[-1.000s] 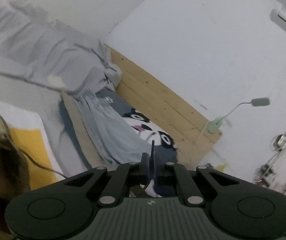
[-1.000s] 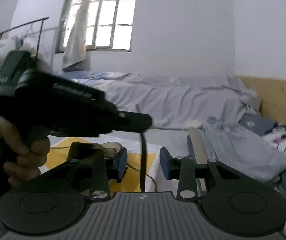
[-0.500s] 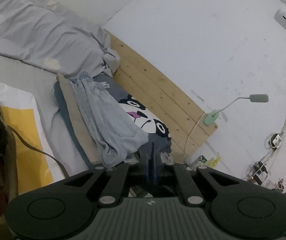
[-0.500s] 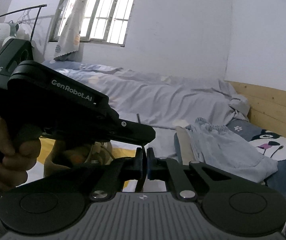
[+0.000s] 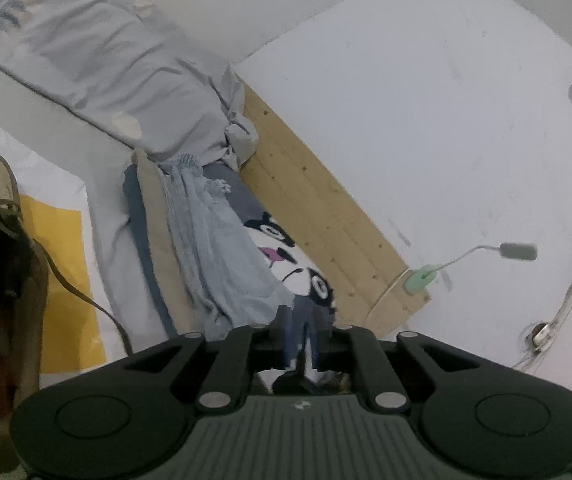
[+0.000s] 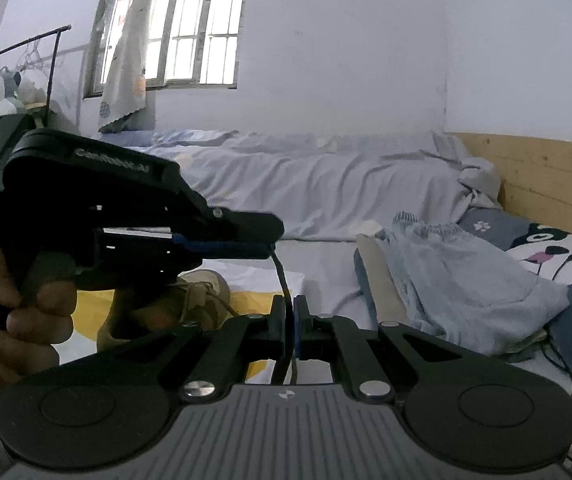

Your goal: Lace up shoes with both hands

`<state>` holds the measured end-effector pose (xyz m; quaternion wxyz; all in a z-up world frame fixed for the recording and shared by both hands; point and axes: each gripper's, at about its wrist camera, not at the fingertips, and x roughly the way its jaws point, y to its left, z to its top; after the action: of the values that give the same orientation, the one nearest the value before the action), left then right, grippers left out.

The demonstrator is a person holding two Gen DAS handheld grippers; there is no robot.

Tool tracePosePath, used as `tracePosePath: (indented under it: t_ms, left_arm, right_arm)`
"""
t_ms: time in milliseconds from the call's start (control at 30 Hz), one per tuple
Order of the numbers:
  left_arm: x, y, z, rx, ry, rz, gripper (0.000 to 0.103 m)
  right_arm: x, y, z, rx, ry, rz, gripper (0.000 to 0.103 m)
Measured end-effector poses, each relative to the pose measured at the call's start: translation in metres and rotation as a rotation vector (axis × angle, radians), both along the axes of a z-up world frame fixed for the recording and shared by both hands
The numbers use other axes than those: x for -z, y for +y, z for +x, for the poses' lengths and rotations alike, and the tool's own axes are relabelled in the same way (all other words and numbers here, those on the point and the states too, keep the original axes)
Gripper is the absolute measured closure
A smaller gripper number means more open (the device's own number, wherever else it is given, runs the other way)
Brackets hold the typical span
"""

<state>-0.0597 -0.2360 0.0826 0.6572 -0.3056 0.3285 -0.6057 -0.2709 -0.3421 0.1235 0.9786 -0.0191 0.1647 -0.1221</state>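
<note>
Since 1.0 s ago the right hand-held gripper (image 6: 290, 322) has gone from released to clenched on the shoelace (image 6: 280, 270). Left hand-held gripper (image 6: 264, 249) also pinches that lace, just above. Brown shoe (image 6: 200, 292) sits on the bed (image 6: 325, 256), lower left. Judgement: transfer step; release left only once right grip holds, keep lace taut.

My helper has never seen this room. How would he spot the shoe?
Start at the bed under the window. On its near part lies a white and yellow sheet. The tan shoe stands there, the only footwear, with dark laces.
</note>
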Motion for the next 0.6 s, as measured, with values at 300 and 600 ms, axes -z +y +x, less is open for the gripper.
tracePosePath:
  t_ms: [300, 600]
  left_arm:
    - [0.0033, -0.0004, 0.0016, -0.002, 0.027, -0.012, 0.085]
    - [0.0056, -0.002, -0.0003, -0.023, 0.021, -0.004, 0.103]
  right_arm:
    - [-0.0012, -0.0009, -0.0004, -0.009, 0.0, 0.002, 0.1]
    - [0.0, 0.0011, 0.0003, -0.002, 0.01, -0.002, 0.099]
